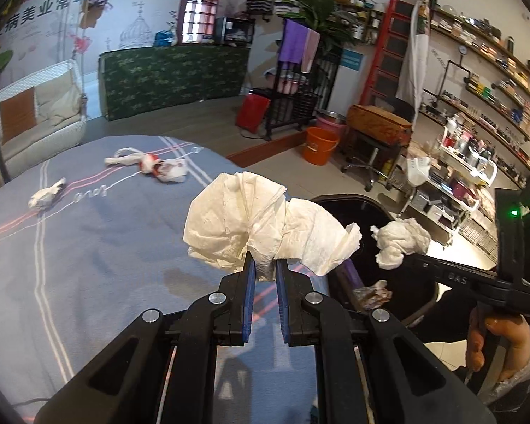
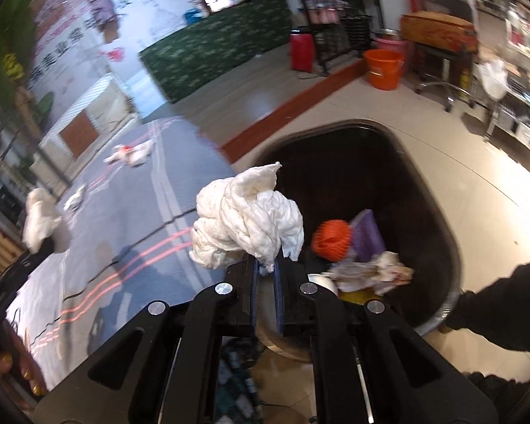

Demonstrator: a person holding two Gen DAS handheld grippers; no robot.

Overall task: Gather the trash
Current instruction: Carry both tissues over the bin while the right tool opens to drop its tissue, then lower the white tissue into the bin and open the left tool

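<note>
I'm working in what looks like a beauty shop: long wall shelves [image 1: 491, 53] of bottles at two o'clock, a trolley [image 1: 455, 190] of products below, poster lettering [image 1: 70, 7] at eleven o'clock.

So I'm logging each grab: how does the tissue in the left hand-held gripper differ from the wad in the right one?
The left tissue fans out in broad, flat folds, while the right wad is crumpled into a tight ball. The left tissue looks creamy; the right wad is whiter. The left tissue hangs by the grey bedspread's edge; the right wad is nearer the black bin. Both are pinched between shut blue pads.
</note>
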